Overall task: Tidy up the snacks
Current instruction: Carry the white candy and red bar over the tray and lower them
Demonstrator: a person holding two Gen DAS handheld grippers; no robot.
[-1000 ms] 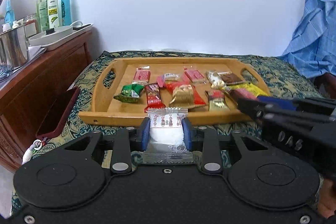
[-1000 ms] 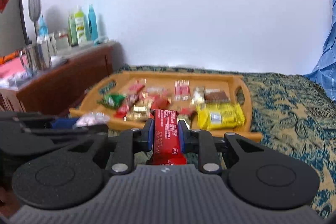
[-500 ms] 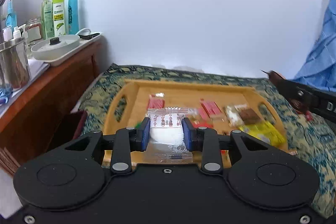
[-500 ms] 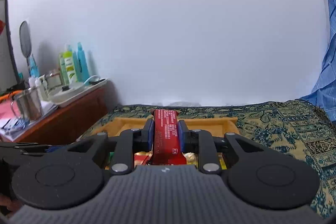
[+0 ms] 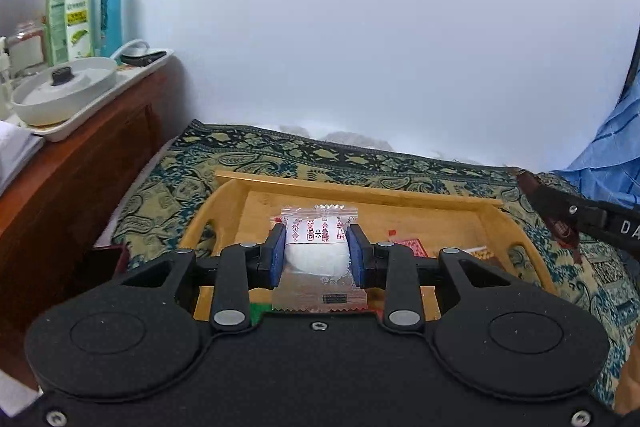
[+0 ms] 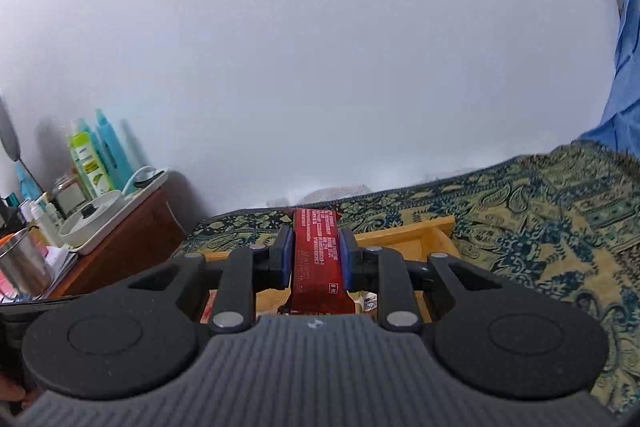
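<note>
My left gripper (image 5: 318, 251) is shut on a clear packet with a white round sweet and red print (image 5: 318, 255), held above the near part of a wooden tray (image 5: 360, 191). A few snack wrappers (image 5: 412, 247) show in the tray behind the fingers. My right gripper (image 6: 316, 259) is shut on a long red snack bar (image 6: 318, 259), also over the wooden tray (image 6: 404, 237). In the left wrist view the right gripper (image 5: 576, 223) juts in from the right edge with the bar's dark red end in it.
The tray lies on a teal and gold patterned cloth (image 5: 280, 155). A wooden cabinet (image 5: 80, 163) at the left carries bottles (image 5: 76, 19), a white tray with a lidded dish (image 5: 64, 87) and a metal cup (image 6: 20, 267). Blue cloth (image 5: 616, 147) hangs at the right.
Both grippers have risen and moved forward over the tray with their snacks still held. The tray's contents have slid down behind the fingers, and the right wrist view has tilted.
</note>
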